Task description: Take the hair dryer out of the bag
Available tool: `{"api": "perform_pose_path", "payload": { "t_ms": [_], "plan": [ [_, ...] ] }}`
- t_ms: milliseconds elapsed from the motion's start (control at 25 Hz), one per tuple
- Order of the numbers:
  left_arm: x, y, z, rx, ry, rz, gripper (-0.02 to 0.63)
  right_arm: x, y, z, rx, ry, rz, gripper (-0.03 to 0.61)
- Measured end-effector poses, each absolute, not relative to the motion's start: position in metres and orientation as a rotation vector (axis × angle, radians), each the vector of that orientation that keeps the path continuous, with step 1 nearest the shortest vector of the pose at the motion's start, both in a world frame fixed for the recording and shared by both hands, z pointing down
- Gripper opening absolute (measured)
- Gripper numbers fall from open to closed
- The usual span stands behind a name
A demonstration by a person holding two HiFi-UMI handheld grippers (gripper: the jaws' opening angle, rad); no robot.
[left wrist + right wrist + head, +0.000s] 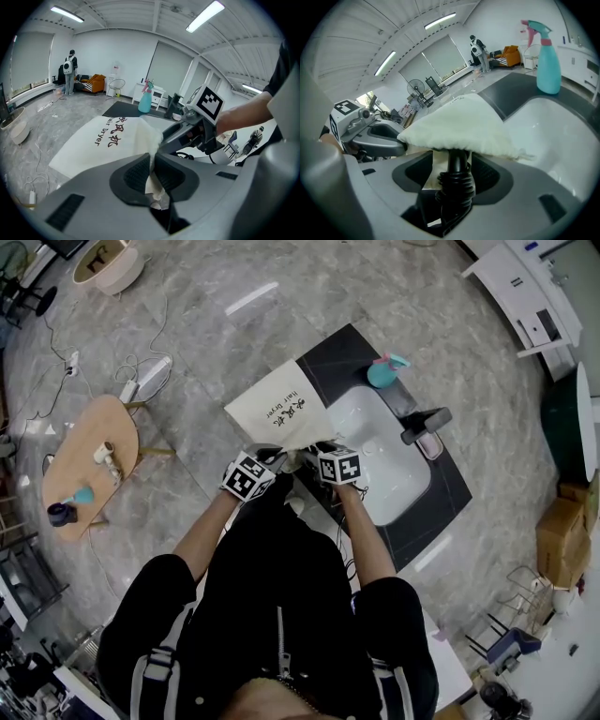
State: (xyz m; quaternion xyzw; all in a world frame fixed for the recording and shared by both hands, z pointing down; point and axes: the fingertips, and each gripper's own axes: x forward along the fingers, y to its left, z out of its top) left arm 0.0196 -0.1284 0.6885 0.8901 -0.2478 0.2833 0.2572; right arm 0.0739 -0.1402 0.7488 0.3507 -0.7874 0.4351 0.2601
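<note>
Cream cloth bag (277, 409) is held over the worktop (450, 486), its rim pinched tight by the left gripper (152, 169). The right gripper (457, 161) is spread wide around a black ribbed cord (456, 185) at the bag's mouth. The hair dryer is hidden inside, not yet drawn out.

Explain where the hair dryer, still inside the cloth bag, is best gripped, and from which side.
Probably grip the black ribbed neck poking from the mouth of the bag: it's the only part showing. Come from the mouth side, where the right gripper stands open around it, while the left gripper pinches the bag's edge.
</note>
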Motion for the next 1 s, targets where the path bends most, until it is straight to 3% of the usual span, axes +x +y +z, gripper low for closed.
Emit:
{"api": "perform_pose_path", "payload": {
  "t_ms": [1000],
  "plan": [
    [0.015,-0.128,0.693,2.398,-0.605,0.745,0.051,0.061,-0.154,0.790,0.894,-1.925,1.146,0.242]
  ]
}}
